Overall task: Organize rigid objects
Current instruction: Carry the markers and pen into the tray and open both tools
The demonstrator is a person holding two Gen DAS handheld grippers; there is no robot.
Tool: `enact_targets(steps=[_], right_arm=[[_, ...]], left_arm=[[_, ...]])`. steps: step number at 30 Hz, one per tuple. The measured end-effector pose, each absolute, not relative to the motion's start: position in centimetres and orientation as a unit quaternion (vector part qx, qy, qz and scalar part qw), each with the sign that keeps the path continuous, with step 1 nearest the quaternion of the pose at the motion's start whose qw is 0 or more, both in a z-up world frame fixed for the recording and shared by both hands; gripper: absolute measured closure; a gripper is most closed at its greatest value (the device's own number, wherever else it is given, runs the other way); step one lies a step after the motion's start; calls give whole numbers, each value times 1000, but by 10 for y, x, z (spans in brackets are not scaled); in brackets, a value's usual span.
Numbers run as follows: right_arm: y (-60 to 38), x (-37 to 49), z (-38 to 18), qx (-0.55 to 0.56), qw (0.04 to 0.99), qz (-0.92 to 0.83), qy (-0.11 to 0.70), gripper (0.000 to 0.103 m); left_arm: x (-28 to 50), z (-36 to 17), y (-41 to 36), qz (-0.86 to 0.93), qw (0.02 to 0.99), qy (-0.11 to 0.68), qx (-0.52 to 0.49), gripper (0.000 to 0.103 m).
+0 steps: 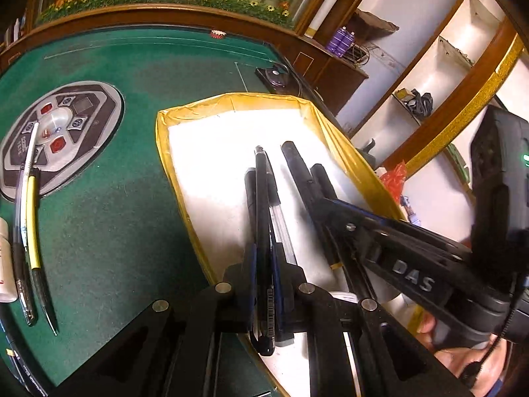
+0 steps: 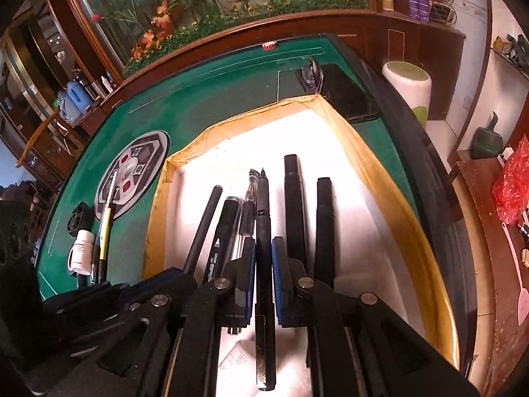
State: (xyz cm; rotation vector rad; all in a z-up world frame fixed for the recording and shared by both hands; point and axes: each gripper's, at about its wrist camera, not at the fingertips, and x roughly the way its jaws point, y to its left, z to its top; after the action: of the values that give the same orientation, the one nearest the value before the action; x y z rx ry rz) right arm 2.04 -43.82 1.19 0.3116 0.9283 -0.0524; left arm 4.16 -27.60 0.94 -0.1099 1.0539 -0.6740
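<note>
A yellow-rimmed tray (image 1: 162,139) with a white floor stands on the green table; it also shows in the right wrist view (image 2: 380,178). Several black pens and markers lie in it. My left gripper (image 1: 264,258) is shut on a black pen (image 1: 263,218) over the tray, with a clear pen (image 1: 281,228) lying beside it. My right gripper (image 2: 264,251) has a black pen (image 2: 263,218) between its blue pads (image 2: 277,264), with small gaps on both sides. Two black markers (image 2: 294,205) lie right of it. The right gripper also shows in the left wrist view (image 1: 334,211).
Several pens (image 1: 29,218) and a white bottle (image 1: 5,264) lie on the green felt at left, over a round control panel (image 1: 66,132). A black phone (image 2: 347,92) and keys (image 2: 310,72) lie beyond the tray. A white vase (image 2: 410,86) stands off the table.
</note>
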Motion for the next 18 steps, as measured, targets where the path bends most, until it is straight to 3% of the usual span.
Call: enact_targets(steps=[13, 18], right_arm=[[-444, 29, 4, 164, 877, -35, 450, 93], [-443, 12, 20, 165, 889, -30, 427, 93]], left_arm=[[36, 12, -278, -320, 813, 484, -45, 95], [32, 14, -281, -328, 814, 477, -41, 89]])
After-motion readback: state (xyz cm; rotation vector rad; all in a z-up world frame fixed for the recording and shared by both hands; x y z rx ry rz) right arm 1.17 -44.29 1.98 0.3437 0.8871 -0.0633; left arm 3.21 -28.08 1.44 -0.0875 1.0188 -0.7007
